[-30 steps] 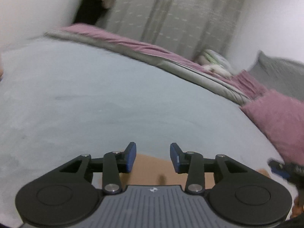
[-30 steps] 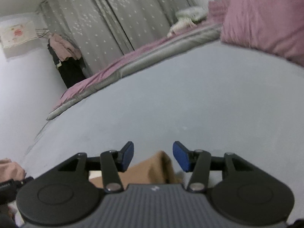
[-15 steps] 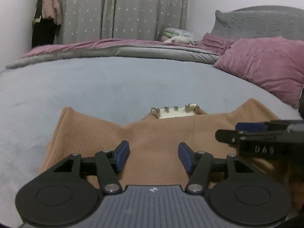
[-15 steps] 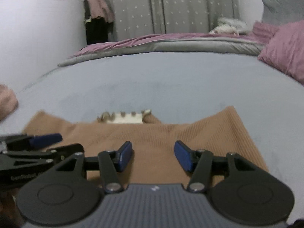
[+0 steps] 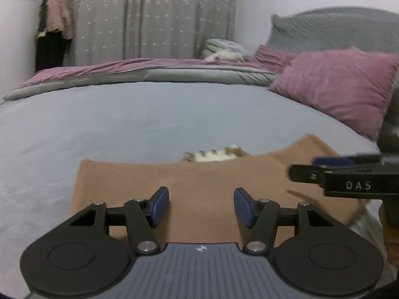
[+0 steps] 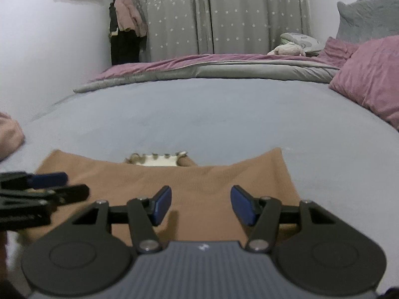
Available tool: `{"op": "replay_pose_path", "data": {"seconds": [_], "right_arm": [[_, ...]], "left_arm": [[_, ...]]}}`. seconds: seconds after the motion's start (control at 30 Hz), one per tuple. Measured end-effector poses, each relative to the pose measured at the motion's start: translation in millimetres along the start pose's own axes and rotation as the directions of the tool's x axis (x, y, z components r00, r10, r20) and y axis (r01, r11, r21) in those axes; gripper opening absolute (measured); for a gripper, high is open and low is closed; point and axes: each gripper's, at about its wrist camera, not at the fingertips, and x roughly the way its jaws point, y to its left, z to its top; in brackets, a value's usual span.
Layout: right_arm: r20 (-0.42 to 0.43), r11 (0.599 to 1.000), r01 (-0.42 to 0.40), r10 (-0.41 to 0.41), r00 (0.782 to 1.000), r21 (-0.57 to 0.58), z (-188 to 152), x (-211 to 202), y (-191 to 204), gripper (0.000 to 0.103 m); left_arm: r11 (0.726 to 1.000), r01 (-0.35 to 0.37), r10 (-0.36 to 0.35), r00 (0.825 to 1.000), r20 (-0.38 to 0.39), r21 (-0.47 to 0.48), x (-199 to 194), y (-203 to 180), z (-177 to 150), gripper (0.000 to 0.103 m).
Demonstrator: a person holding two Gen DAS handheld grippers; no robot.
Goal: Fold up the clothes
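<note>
A brown ribbed garment [image 5: 199,177] [image 6: 199,179] lies flat on the grey-blue bed sheet [image 5: 149,119], its cream frilled collar [image 5: 214,157] [image 6: 162,160] at the far edge. My left gripper [image 5: 201,206] hovers over the garment's near part, open, with nothing between its blue pads. My right gripper [image 6: 200,205] hangs over the garment's right half; its jaws are opening and hold nothing. Each gripper shows side-on in the other's view, the right one [image 5: 324,167] at the right edge, the left one [image 6: 49,184] at the left edge.
A purple pillow [image 5: 336,87] [image 6: 374,74] rests at the right. A folded purple and grey duvet [image 5: 149,74] runs along the far side of the bed. A pink cloth [image 6: 7,134] sits at the left edge. Clothes [image 6: 124,25] hang beside the grey curtain.
Both grippers rolled level and pulled back, so the whole brown garment now shows spread on the bed. Both pairs of jaws stand wider than a second ago.
</note>
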Motion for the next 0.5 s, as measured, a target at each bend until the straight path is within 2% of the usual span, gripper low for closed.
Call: {"op": "replay_pose_path", "data": {"seconds": [0.17,0.3,0.4,0.5], "right_arm": [[-0.012,0.995,-0.079,0.078,0.997,-0.063,-8.6,-14.4,19.7,0.056],[-0.051,0.993,-0.067,0.062,0.997,-0.099,-30.9,-10.1,20.1,0.056],[-0.038,0.990,-0.065,0.060,0.997,-0.126,-35.1,-14.8,20.6,0.056],[-0.020,0.994,-0.071,0.070,0.997,-0.087,-24.4,-21.3,11.6,0.057]], "left_arm": [[1.000,0.009,-0.010,0.999,-0.033,-0.019,3.2,-0.3,-13.1,0.060],[1.000,0.011,-0.011,0.999,-0.040,0.003,-5.1,1.5,-14.4,0.060],[0.999,-0.008,0.008,1.000,-0.008,-0.036,-16.5,15.0,-10.1,0.060],[0.996,-0.044,0.045,0.999,0.021,-0.081,-21.7,37.0,-8.5,0.060]]}}
